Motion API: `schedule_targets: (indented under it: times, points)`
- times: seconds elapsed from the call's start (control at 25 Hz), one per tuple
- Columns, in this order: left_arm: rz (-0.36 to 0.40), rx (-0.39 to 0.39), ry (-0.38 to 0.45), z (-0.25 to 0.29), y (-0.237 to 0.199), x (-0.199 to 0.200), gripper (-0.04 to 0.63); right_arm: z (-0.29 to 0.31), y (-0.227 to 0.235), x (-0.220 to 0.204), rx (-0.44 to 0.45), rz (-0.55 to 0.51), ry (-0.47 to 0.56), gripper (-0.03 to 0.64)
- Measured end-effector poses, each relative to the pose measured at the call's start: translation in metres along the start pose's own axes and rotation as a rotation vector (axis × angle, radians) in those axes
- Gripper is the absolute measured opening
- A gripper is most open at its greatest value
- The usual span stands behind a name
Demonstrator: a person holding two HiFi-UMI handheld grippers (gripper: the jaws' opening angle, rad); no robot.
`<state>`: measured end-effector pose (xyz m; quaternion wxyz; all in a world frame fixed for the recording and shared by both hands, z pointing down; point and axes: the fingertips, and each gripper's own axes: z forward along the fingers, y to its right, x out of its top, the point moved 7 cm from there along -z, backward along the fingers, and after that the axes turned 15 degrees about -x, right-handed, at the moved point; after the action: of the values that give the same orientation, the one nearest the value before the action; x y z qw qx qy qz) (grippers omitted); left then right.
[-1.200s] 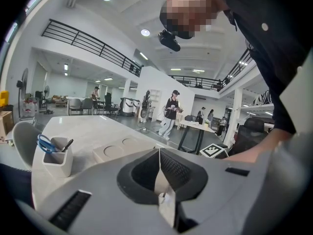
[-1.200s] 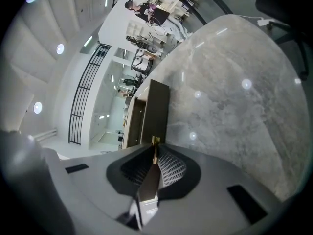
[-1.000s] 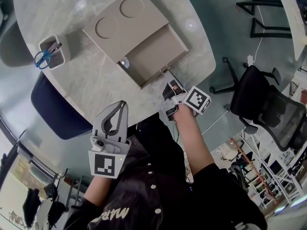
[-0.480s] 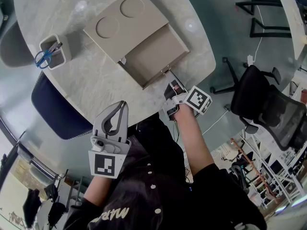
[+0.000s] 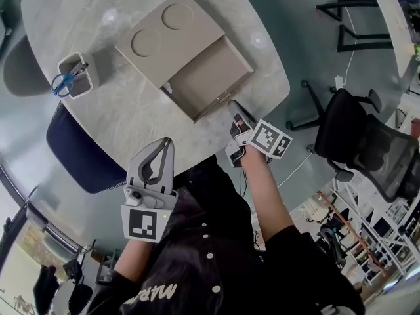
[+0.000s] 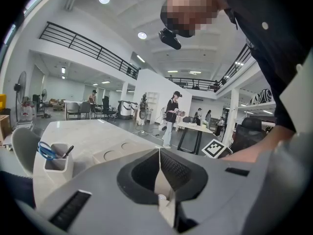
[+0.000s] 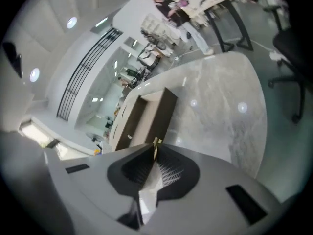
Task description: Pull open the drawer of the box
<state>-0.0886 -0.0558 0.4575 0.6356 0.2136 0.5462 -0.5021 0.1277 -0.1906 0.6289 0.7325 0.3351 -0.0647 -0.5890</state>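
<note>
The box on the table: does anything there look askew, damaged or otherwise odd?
Nothing stands out. The drawer sits pulled out of the box squarely, with no damage or spill. The right gripper is shut on its gold handle.

The left gripper (image 5: 168,140) is held low by the torso, tips pointing forward, jaws pressed together with nothing between them. The right arm (image 5: 262,189) reaches forward, and the right gripper (image 5: 230,102) has its jaws closed, tips pinching a small gold knob (image 7: 156,142).
</note>
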Motion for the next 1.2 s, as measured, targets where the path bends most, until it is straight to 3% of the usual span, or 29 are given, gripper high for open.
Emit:
schedule_targets:
  times: [0.12,0.24,0.48,0.72,1.2]
  points:
    - [0.01,0.003,0.006,-0.001,-0.001,0.004,0.017,-0.013,-0.023,0.01,-0.04,-0.296,0.06,0.003]
    - [0.007,0.007,0.026,-0.003,0.0,0.011,0.017,-0.028,-0.05,0.016,-0.023,-0.524,0.119,-0.002]
    - [0.035,0.027,0.085,-0.009,-0.003,0.038,0.017,-0.055,-0.104,0.024,0.05,-0.773,0.215,-0.003]
    - [0.107,0.035,0.161,-0.019,-0.006,0.065,0.017,-0.093,-0.146,0.037,0.1,-0.875,0.316,-0.003]
    - [0.135,0.073,0.279,-0.04,-0.024,0.112,0.017,-0.17,-0.221,0.056,0.212,-0.934,0.58,-0.003]
